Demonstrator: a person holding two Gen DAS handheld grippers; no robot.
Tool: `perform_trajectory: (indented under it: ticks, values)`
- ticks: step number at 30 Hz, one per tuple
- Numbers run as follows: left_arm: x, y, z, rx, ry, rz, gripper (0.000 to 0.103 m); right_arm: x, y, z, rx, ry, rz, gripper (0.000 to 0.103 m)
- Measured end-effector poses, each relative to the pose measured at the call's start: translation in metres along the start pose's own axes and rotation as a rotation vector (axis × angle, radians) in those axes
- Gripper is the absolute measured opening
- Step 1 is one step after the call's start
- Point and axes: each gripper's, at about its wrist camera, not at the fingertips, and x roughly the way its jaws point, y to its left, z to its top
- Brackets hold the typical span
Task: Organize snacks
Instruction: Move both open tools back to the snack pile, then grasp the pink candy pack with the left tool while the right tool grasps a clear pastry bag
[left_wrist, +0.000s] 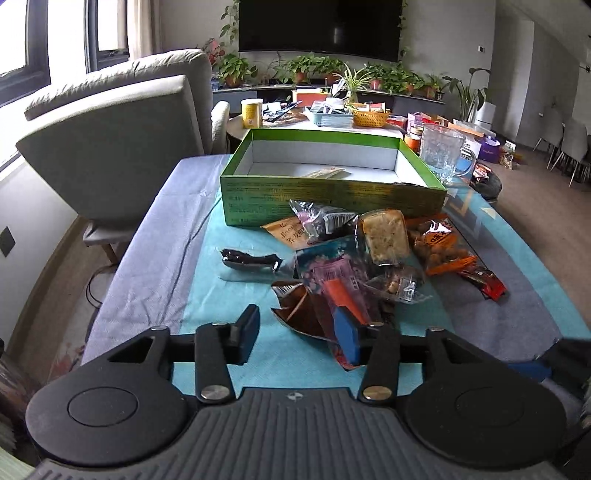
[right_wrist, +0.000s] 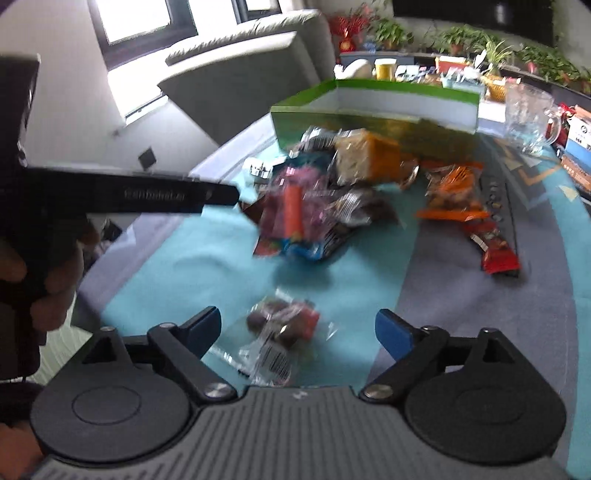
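Note:
A pile of snack packets (left_wrist: 351, 258) lies on the blue cloth in front of an open green box (left_wrist: 332, 195), which holds one pale packet (left_wrist: 325, 172). My left gripper (left_wrist: 297, 334) is open at the pile's near edge, and a brown torn packet (left_wrist: 295, 314) lies between its pads without being pressed. In the right wrist view, my right gripper (right_wrist: 299, 330) stands open over a clear packet of chocolate balls (right_wrist: 280, 325), apart from the pile (right_wrist: 314, 206) and the box (right_wrist: 369, 122). A hand (right_wrist: 37, 277) holds the left tool at the left edge.
A glass mug (left_wrist: 441, 151) stands right of the box. An orange packet (left_wrist: 443, 247) and a red packet (left_wrist: 484, 282) lie to the pile's right, a black packet (left_wrist: 251, 260) to its left. A grey armchair (left_wrist: 110, 147) is beyond the table's left side.

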Motion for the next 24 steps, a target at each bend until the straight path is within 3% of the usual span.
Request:
perform_trajectory:
  ticks: [6,17,24]
  values:
    - [0.008,-0.011,0.003,0.001,0.012,-0.022,0.045,0.016,0.012,-0.008,-0.046,0.091,-0.037,0.034]
    - [0.046,-0.035,0.004,0.005,0.119,-0.002,0.046,0.009,-0.016,-0.007,0.042,0.016,-0.088,0.034]
    - [0.051,-0.040,0.010,-0.027,0.121,0.006,0.053,0.011,-0.018,-0.008,0.021,-0.010,-0.086,0.034]
